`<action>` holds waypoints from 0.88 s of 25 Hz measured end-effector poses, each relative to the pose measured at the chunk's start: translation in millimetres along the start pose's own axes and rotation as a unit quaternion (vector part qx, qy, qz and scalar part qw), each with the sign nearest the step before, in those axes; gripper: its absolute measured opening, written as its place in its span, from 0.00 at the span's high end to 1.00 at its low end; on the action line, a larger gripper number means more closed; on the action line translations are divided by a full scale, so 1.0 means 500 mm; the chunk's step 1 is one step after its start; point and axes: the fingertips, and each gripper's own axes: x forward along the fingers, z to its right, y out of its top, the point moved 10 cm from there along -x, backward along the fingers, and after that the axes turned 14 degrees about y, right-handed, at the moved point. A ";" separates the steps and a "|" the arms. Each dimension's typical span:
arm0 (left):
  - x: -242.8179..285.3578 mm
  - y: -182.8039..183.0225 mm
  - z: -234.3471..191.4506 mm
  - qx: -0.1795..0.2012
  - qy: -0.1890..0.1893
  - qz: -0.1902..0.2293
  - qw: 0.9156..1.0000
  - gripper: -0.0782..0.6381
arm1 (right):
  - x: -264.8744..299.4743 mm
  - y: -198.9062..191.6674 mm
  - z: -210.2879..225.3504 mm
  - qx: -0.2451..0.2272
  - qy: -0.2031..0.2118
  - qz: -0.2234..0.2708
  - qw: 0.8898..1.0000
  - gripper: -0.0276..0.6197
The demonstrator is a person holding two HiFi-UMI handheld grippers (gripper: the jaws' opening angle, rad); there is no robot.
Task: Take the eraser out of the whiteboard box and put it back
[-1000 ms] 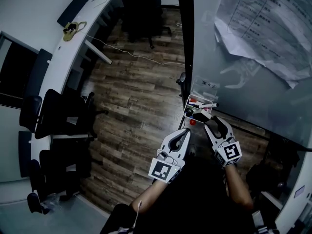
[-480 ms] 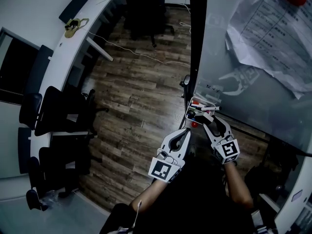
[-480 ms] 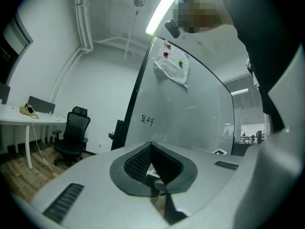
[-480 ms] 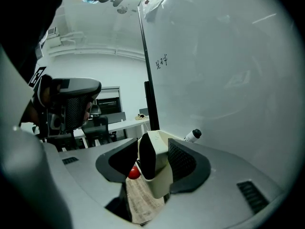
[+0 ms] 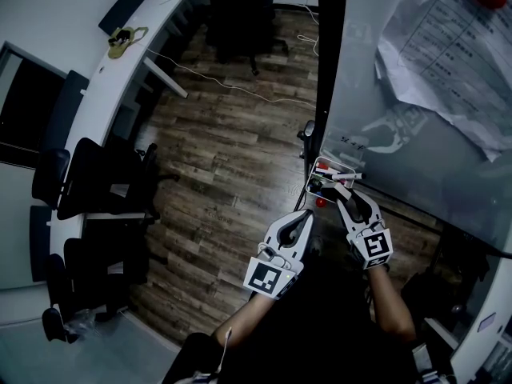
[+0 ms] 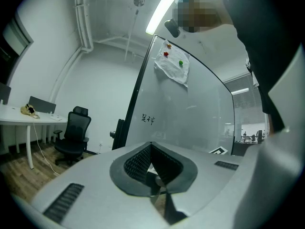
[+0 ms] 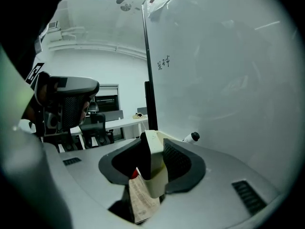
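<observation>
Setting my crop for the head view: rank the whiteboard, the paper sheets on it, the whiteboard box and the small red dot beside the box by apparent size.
1. whiteboard
2. paper sheets
3. whiteboard box
4. red dot
The gaps are clear, with no ties.

right gripper [image 5: 349, 199] — at whiteboard box [image 5: 318, 168]

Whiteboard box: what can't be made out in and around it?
- Inside the whiteboard box: head view, too small, partly hidden by the right gripper, whose jaws have just been closing with the eraser between them.
- Whether both pads press it: right gripper view, left side in shadow.
</observation>
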 end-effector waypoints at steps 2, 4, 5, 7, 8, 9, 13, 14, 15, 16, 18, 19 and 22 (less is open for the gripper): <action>-0.003 -0.002 -0.001 0.004 0.001 0.004 1.000 0.88 | -0.005 0.005 0.001 0.008 -0.005 0.009 1.000 0.73; -0.005 0.002 0.001 0.001 0.002 0.004 1.000 0.88 | -0.011 0.011 0.000 0.011 -0.008 0.018 1.000 0.73; -0.007 0.002 0.002 0.003 0.003 0.004 1.000 0.88 | -0.014 0.014 0.000 0.011 -0.010 0.023 1.000 0.73; -0.009 0.005 0.003 0.009 0.004 0.005 1.000 0.88 | -0.020 0.023 -0.005 0.008 -0.011 0.033 0.999 0.73; -0.010 0.007 0.005 0.011 0.004 0.005 1.000 0.88 | -0.024 0.028 -0.008 0.005 -0.012 0.037 0.999 0.73; -0.012 0.008 0.007 0.013 0.005 0.005 1.000 0.88 | -0.028 0.032 -0.010 0.001 -0.015 0.037 0.999 0.73; -0.017 0.015 0.017 0.017 0.009 0.007 1.000 0.88 | -0.045 0.047 -0.016 0.003 -0.015 0.061 0.998 0.73; -0.020 0.016 0.019 0.018 0.010 0.006 1.000 0.88 | -0.050 0.048 -0.019 0.010 -0.015 0.069 0.997 0.73; -0.022 0.016 0.022 0.018 0.010 0.005 1.000 0.88 | -0.056 0.048 -0.019 0.013 -0.016 0.073 0.997 0.73; -0.025 0.017 0.025 0.019 0.010 0.005 1.000 0.88 | -0.063 0.050 -0.018 0.012 -0.019 0.071 0.997 0.73; -0.030 0.018 0.031 0.021 0.008 0.006 1.000 0.88 | -0.078 0.053 -0.019 0.008 -0.026 0.071 0.997 0.73; -0.034 0.018 0.035 0.022 0.006 0.007 1.000 0.88 | -0.084 0.054 -0.022 0.008 -0.026 0.079 0.996 0.73; -0.046 0.016 0.040 0.025 0.001 0.008 1.000 0.88 | -0.101 0.052 -0.037 0.007 -0.031 0.093 0.995 0.73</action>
